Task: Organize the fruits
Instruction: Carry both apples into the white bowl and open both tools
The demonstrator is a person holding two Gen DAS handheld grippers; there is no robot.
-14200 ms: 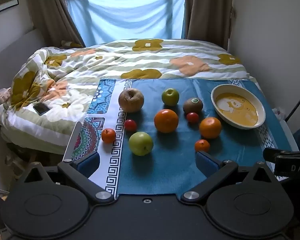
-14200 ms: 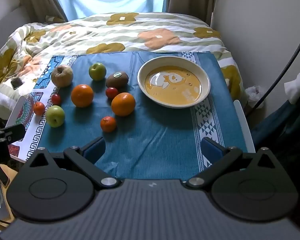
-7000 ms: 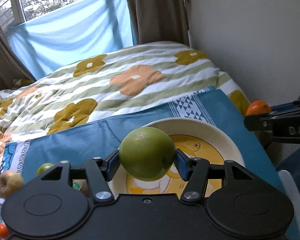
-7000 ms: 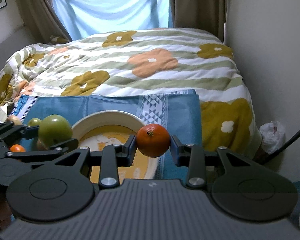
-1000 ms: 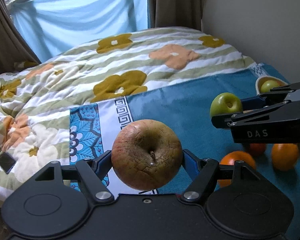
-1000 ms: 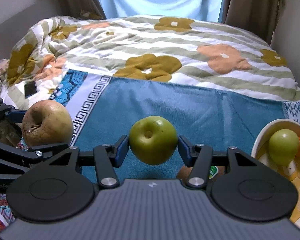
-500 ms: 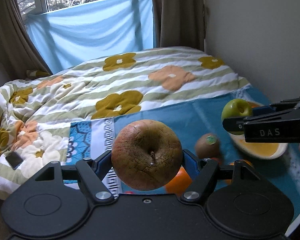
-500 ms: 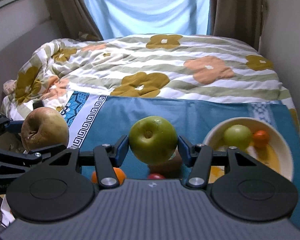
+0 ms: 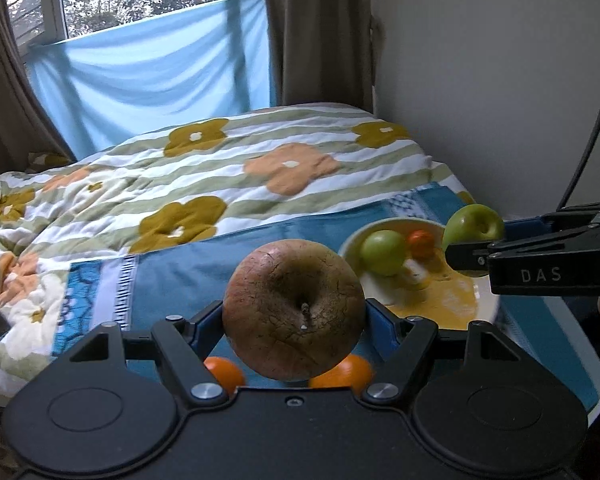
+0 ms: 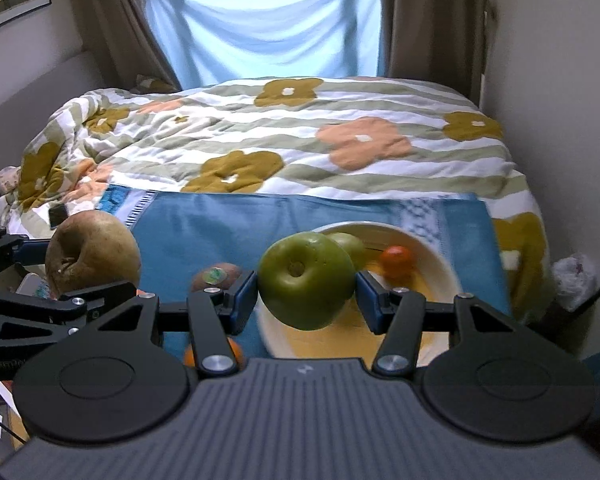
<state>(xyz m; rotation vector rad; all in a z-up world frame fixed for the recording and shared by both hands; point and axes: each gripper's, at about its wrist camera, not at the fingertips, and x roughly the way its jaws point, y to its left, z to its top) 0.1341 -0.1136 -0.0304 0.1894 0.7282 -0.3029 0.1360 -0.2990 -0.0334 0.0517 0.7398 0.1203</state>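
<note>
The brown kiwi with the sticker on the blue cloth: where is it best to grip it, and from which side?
Judging by its pose, grip the brown oval kiwi across its short middle, coming from above. It lies on its side on the blue cloth just left of the white bowl, so the bowl side looks tight.

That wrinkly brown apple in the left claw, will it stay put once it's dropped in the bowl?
Probably not at once: the brown apple is round, so it may roll across the bowl. The raised rim should likely contain it. It could nudge the green apple and small orange fruit already inside.
</note>
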